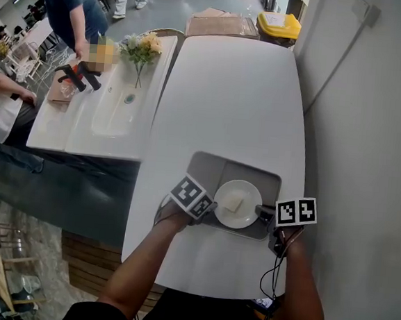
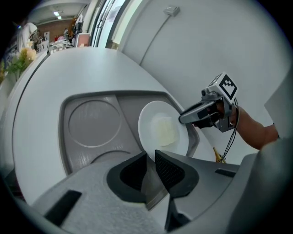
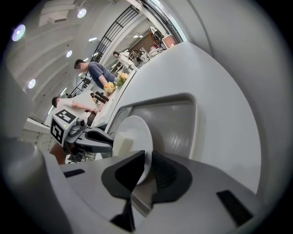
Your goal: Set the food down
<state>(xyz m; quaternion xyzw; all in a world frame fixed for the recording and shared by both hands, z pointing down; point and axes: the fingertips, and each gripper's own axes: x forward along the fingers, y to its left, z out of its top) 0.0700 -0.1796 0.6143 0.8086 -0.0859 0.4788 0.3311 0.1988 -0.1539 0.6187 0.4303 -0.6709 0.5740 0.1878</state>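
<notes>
Gripping opposite rims of a round glossy white plate (image 1: 248, 191), left claw (image 1: 213, 208) and right claw (image 1: 258, 210) both closed on it, pale square food block (image 1: 233, 203) on top, plate inside matte grey moulded tray (image 1: 207, 167), smooth white desk (image 1: 228, 88).

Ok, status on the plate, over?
Left gripper clamped on plate rim; right gripper jaws around the opposite rim, grip unclear. Plate with pale food slice on grey tray. Nothing in the way.
</notes>
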